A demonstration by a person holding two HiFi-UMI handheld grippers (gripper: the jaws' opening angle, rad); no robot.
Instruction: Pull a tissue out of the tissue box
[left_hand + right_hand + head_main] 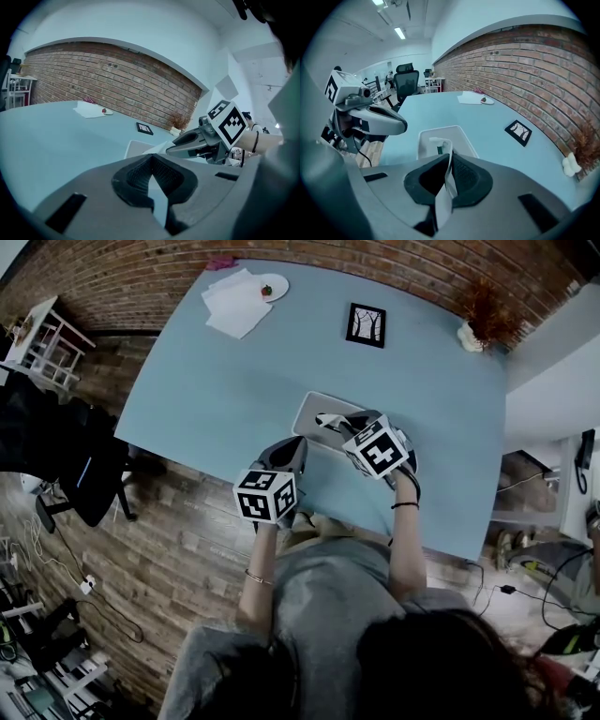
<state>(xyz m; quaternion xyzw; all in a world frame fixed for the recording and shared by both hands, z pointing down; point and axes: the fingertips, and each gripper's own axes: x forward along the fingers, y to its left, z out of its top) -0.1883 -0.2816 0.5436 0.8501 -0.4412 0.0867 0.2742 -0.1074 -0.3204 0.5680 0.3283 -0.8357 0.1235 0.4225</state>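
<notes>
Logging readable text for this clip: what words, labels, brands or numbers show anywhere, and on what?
No readable text anywhere.
Black-and-white marker cubes: square patterns only, no letters.
Black-framed picture: tree drawing, no words.
White tissue box: no print legible.

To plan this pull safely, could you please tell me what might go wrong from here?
The right gripper is shut on a narrow strip of the white tissue, so it may tear or slip. The left gripper hovers beside the white rectangular tissue box without pressing it, so the box could lift.
</notes>
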